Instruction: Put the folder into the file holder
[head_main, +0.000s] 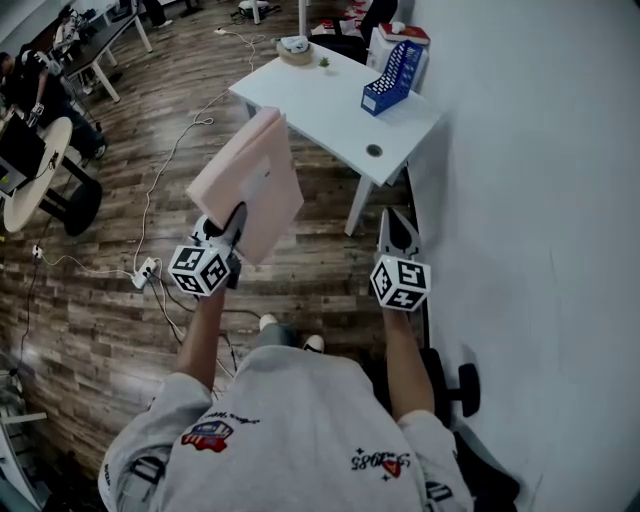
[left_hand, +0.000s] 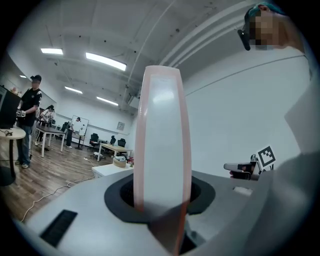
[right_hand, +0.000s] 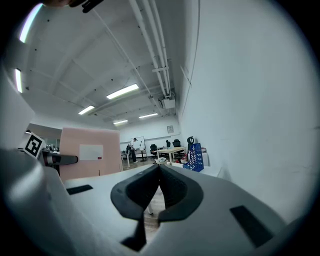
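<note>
A pink folder (head_main: 252, 180) with a white label stands upright in the air, with my left gripper (head_main: 231, 216) shut on its lower edge. In the left gripper view the folder (left_hand: 161, 135) shows edge-on, its pale spine rising between the jaws of the left gripper (left_hand: 162, 199). My right gripper (head_main: 394, 216) hangs beside it to the right, shut and empty, its tips touching. The blue file holder (head_main: 391, 78) stands at the far right of a white table (head_main: 320, 110), ahead of both grippers. From the right gripper (right_hand: 159, 168), the folder (right_hand: 90, 150) is at left and the file holder (right_hand: 195, 157) ahead.
A white wall (head_main: 540, 150) runs along the right side. A small bowl (head_main: 294, 47) and a little plant (head_main: 323, 62) sit at the table's far end, and a round cable hole (head_main: 374, 150) near its front. Cables (head_main: 150, 215) trail over the wood floor. A round table (head_main: 35, 170) stands at left.
</note>
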